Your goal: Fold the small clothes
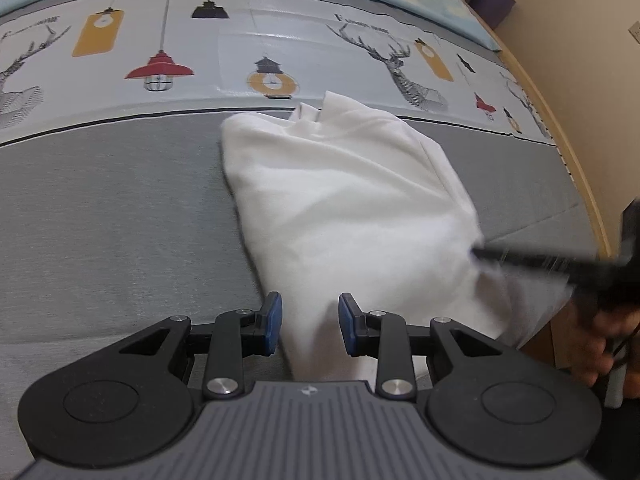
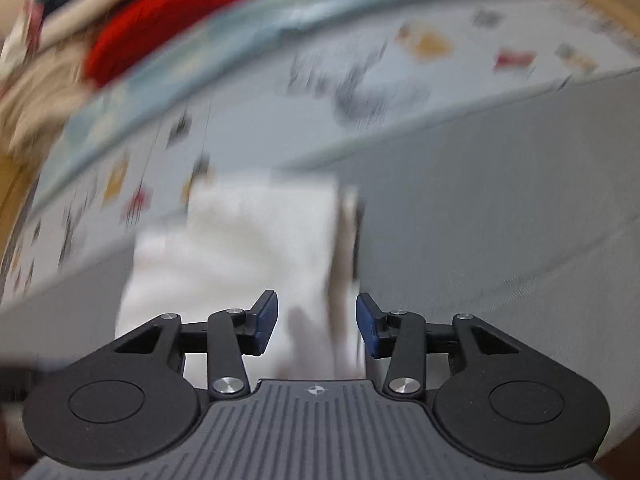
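A small white garment (image 1: 344,200) lies partly folded on the grey part of the bed cover, collar end far, hem end near. My left gripper (image 1: 310,326) is open, its blue pads on either side of the near edge of the cloth, not clamped. In the left wrist view the right gripper (image 1: 560,268) shows as a dark blurred bar at the garment's right edge. The right wrist view is motion-blurred: the white garment (image 2: 248,248) lies ahead and my right gripper (image 2: 318,326) is open over its near edge.
The bed cover (image 1: 120,208) is grey near me, with a printed band of lamps and deer (image 1: 160,68) beyond. A wooden bed frame (image 1: 576,152) runs along the right. A blurred pile of red and beige clothes (image 2: 152,32) lies at the far left.
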Demonstrator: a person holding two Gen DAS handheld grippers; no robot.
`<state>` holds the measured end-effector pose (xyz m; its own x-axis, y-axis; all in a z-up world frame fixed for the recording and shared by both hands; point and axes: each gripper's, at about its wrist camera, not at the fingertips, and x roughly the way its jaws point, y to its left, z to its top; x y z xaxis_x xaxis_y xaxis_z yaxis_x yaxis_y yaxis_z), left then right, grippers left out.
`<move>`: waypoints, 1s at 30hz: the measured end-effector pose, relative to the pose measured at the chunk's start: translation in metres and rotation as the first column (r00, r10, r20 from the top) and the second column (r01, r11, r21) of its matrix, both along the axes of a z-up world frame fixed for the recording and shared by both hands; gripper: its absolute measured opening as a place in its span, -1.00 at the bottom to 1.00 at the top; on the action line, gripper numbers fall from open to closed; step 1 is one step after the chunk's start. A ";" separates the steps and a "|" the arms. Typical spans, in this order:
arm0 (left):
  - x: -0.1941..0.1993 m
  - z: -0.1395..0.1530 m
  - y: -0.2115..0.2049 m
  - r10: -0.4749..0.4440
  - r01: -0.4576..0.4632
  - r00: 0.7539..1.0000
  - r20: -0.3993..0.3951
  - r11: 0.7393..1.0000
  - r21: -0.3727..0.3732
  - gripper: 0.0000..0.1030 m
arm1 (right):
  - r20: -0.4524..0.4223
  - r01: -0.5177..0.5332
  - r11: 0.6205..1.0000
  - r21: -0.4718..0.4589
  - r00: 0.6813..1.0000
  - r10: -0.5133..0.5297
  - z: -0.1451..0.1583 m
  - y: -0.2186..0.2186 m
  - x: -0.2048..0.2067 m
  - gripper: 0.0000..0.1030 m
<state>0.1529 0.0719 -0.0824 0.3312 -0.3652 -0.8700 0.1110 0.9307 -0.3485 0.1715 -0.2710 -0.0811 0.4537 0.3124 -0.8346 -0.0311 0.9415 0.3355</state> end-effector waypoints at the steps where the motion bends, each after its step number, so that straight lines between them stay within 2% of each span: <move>1: 0.001 -0.004 -0.003 -0.007 0.007 1.000 -0.011 1.000 -0.005 -0.34 | -0.042 -0.037 0.999 -0.034 0.998 0.036 -0.007 0.002 -0.003 -0.14; 2: 0.003 -0.011 -0.007 -0.019 0.020 0.999 -0.040 1.000 0.011 -0.33 | -0.083 -0.075 0.993 -0.092 0.994 0.067 -0.015 0.005 -0.006 -0.21; 3: 0.004 -0.024 -0.013 -0.040 0.046 0.995 -0.093 0.997 0.056 -0.28 | -0.107 -0.091 0.988 -0.127 0.991 0.077 -0.018 0.004 -0.008 -0.49; 5: 0.001 -0.049 -0.025 -0.076 0.110 0.975 -0.208 0.981 0.157 -0.29 | -0.144 -0.094 0.988 -0.123 0.987 0.076 -0.023 -0.004 -0.009 -0.98; 6: -0.002 -0.054 -0.031 -0.100 0.145 0.969 -0.227 0.971 0.189 -0.29 | -0.149 -0.083 0.987 -0.136 0.987 0.062 -0.025 -0.007 -0.012 -0.99; 8: -0.005 -0.049 -0.039 -0.134 0.177 0.969 -0.205 0.962 0.209 -0.30 | -0.146 -0.037 0.988 -0.152 0.989 0.015 -0.024 -0.018 -0.013 -0.99; 10: -0.005 -0.038 -0.035 -0.116 0.146 0.979 -0.170 0.973 0.177 -0.30 | -0.089 0.008 0.995 -0.095 0.996 -0.017 -0.012 -0.027 -0.013 -0.95; 13: -0.004 -0.022 -0.024 -0.071 0.083 0.991 -0.111 0.990 0.113 -0.28 | 0.063 0.043 0.999 -0.005 0.997 -0.042 0.013 -0.034 -0.019 -0.92; 14: -0.004 -0.020 -0.022 -0.062 0.073 0.992 -0.105 0.992 0.100 -0.28 | 0.093 0.025 0.999 0.042 0.995 -0.029 0.017 -0.034 -0.020 -0.82; 15: -0.004 -0.019 -0.020 -0.060 0.069 0.993 -0.103 0.993 0.091 -0.28 | 0.099 0.005 0.997 0.073 0.995 -0.012 0.017 -0.033 -0.018 -0.57; 17: -0.003 -0.026 -0.022 -0.083 0.098 0.987 -0.134 0.989 0.114 -0.28 | 0.059 -0.069 0.990 0.123 0.996 0.062 0.010 -0.024 -0.016 -0.25; 18: -0.005 -0.034 -0.027 -0.114 0.141 0.979 -0.166 0.978 0.155 -0.28 | 0.018 -0.125 0.985 0.123 0.992 0.124 0.003 -0.016 -0.016 -0.23; 20: -0.011 -0.048 -0.041 -0.190 0.241 0.956 -0.222 0.943 0.231 -0.25 | -0.084 -0.236 0.972 -0.005 0.968 0.235 -0.013 0.008 -0.016 -0.23; 21: -0.011 -0.048 -0.045 -0.214 0.265 0.952 -0.221 0.934 0.239 -0.25 | -0.151 -0.273 0.955 -0.113 0.955 0.255 -0.026 0.018 -0.017 -0.17; 22: -0.010 -0.043 -0.045 -0.215 0.261 0.955 -0.207 0.938 0.228 -0.25 | -0.188 -0.283 0.948 -0.150 0.949 0.253 -0.033 0.021 -0.016 -0.10; 24: -0.005 -0.026 -0.035 -0.167 0.188 0.976 -0.143 0.971 0.149 -0.16 | -0.174 -0.267 0.952 -0.147 0.955 0.241 -0.031 0.021 -0.012 -0.09; 26: 0.000 -0.009 -0.019 -0.087 0.093 0.993 -0.079 0.993 0.069 0.05 | -0.104 -0.219 0.971 -0.093 0.972 0.210 -0.019 0.016 -0.005 -0.07; 28: 0.003 0.001 -0.006 -0.012 0.013 1.000 -0.028 1.000 0.019 0.27 | -0.028 -0.162 0.986 -0.034 0.987 0.161 -0.005 0.009 -0.001 -0.04; 30: 0.008 -0.001 0.004 0.059 -0.060 0.998 -0.020 0.997 -0.056 0.30 | 0.043 -0.105 0.994 0.015 0.994 0.104 0.005 0.000 0.003 -0.06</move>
